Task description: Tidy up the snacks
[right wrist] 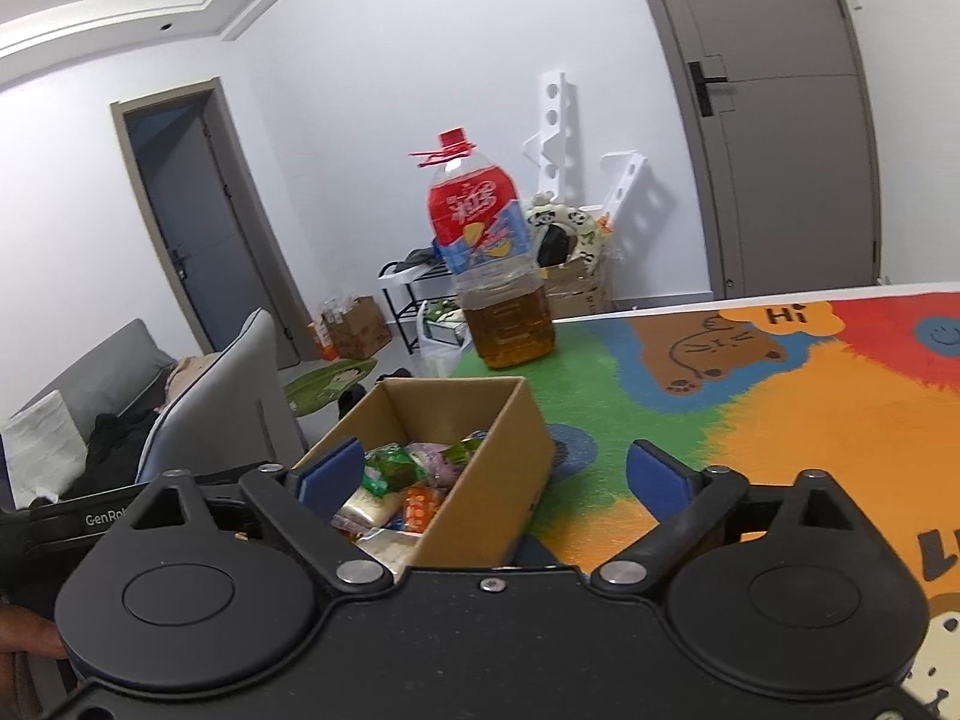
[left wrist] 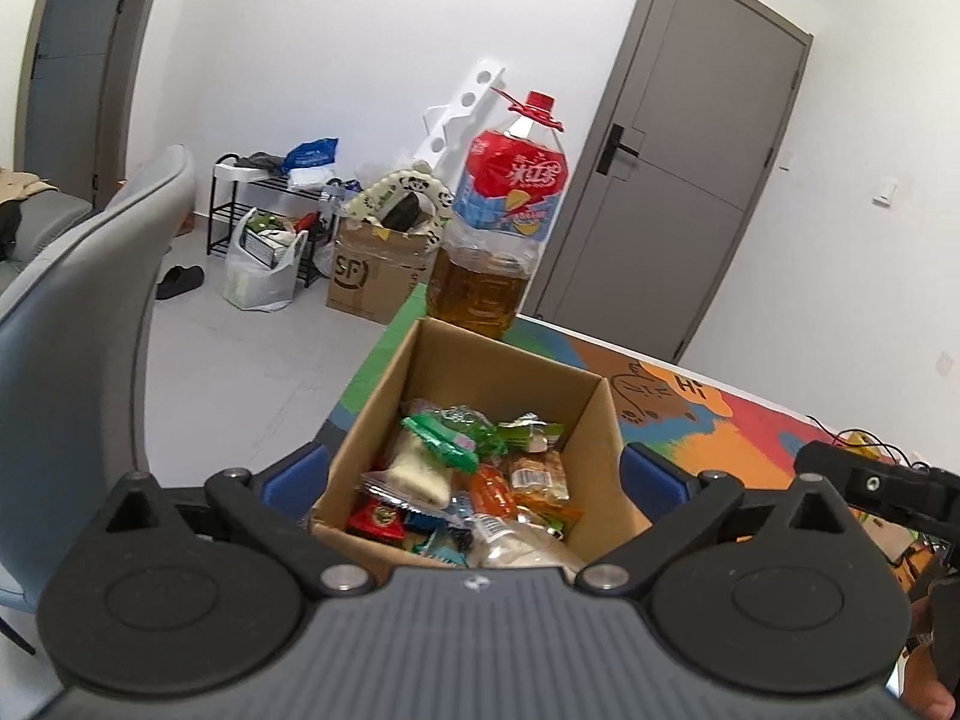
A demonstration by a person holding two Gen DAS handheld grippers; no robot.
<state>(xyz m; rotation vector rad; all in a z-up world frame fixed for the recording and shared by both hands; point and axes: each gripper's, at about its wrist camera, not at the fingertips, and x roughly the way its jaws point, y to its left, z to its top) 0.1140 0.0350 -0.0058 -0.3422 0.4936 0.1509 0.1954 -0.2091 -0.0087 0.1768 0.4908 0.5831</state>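
Observation:
An open cardboard box stands on the colourful table mat, filled with several wrapped snacks. My left gripper is open, its blue pads wide apart on either side of the box's near end, above it. In the right wrist view the same box with snacks sits low left. My right gripper is open; its left pad is over the box's opening and its right pad over the mat. Neither gripper holds anything.
A large oil bottle with a red cap stands on the mat just behind the box. A grey chair is left of the table. On the floor beyond are a cardboard box, bags and a shoe rack.

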